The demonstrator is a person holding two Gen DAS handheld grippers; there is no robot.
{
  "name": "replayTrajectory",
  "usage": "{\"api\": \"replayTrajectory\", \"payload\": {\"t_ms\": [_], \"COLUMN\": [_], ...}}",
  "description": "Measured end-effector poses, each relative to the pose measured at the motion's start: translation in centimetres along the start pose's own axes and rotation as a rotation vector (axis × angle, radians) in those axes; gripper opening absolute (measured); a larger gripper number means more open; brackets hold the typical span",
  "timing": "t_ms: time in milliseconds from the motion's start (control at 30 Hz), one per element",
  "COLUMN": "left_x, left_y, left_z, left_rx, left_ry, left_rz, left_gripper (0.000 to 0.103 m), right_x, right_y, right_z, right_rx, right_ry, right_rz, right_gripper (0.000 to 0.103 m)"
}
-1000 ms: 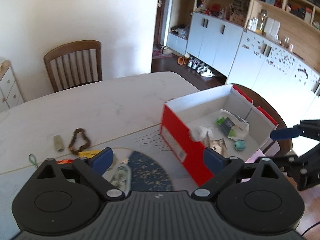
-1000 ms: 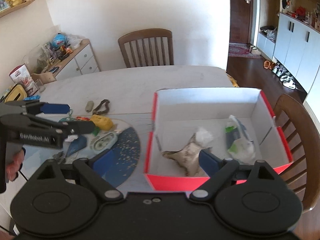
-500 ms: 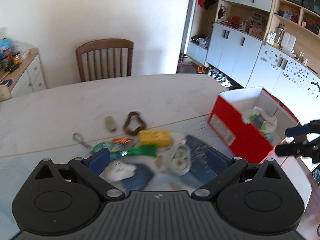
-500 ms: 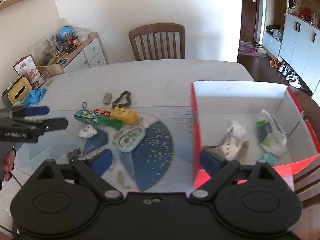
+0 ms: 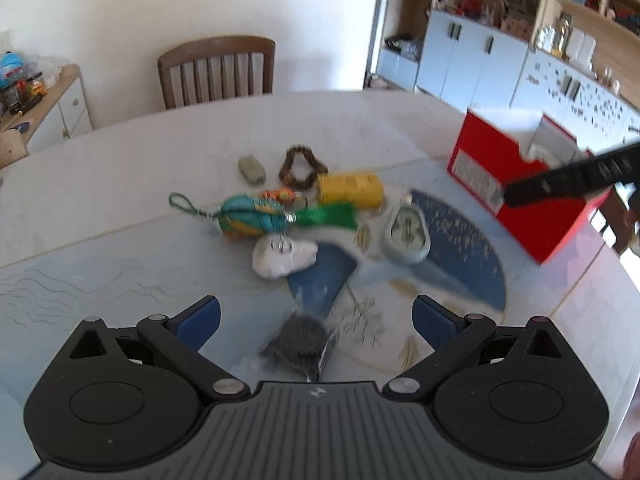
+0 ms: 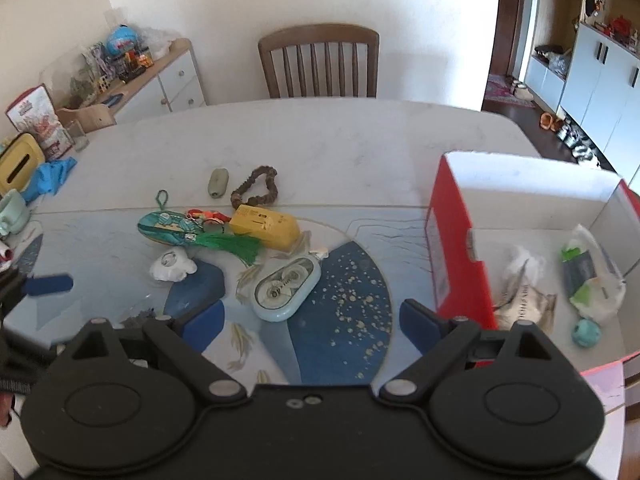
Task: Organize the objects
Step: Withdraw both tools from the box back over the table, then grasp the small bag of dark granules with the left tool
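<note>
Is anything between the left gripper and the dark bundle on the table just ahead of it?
Nothing visible. The left gripper is open and empty, and the dark bundle lies on the table straight ahead, low between its fingers. The white shell-shaped piece and the other loose things lie farther away.

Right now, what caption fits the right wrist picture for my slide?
Open right gripper hovers over table clutter beside the red box, nearest the pale blue tape dispenser.

Wooden chair (image 6: 319, 62) at the table's far edge. Left of chair: low white sideboard (image 6: 160, 80) cluttered with toys, globe (image 6: 122, 38) on top. Right of chair: dark doorway (image 6: 510, 36), then white cabinets (image 6: 600, 76) with shoes (image 6: 572, 134) on the floor below.
</note>
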State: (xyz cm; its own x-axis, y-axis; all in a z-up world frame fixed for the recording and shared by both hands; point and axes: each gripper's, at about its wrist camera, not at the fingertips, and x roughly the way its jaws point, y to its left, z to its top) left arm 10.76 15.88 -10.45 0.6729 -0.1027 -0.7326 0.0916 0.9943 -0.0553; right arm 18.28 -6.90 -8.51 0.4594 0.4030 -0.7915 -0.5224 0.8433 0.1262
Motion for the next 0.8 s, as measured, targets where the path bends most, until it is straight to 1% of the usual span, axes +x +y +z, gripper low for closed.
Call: {"api": "replayTrajectory", "payload": {"t_ms": [233, 300, 400, 533, 667, 800], "left_x": [2.5, 2.9, 3.8, 4.8, 5.3, 5.8], "left_y": [0.0, 0.1, 0.1, 0.2, 0.2, 0.3], "left_z": [-1.5, -1.7, -2.1, -2.3, -2.3, -2.3], "left_rx": [0.038, 0.043, 0.055, 0.053, 0.060, 0.051], "left_ry": [0.032, 0.028, 0.043, 0.070, 0.080, 0.086], "left_rz": [0.022, 0.036, 0.043, 0.041, 0.030, 0.024], "left_gripper": [0.103, 0.103, 0.103, 0.103, 0.103, 0.103], "right_x": [4.8, 6.1, 8.2, 10.6, 12.4, 13.7], "right_y": [0.3, 0.4, 0.9, 1.6, 2.5, 2.9], "right_z": [0.1, 0.2, 0.6, 1.2, 1.5, 1.5], "right_rx": [0.067, 0.090, 0.099, 0.111, 0.112, 0.133], "right_ry": [0.062, 0.072, 0.092, 0.122, 0.142, 0.161], "right_rz": [-0.041, -0.054, -0.073, -0.079, -0.094, -0.132], "right_gripper": [0.094, 0.094, 0.094, 0.094, 0.094, 0.094]}}
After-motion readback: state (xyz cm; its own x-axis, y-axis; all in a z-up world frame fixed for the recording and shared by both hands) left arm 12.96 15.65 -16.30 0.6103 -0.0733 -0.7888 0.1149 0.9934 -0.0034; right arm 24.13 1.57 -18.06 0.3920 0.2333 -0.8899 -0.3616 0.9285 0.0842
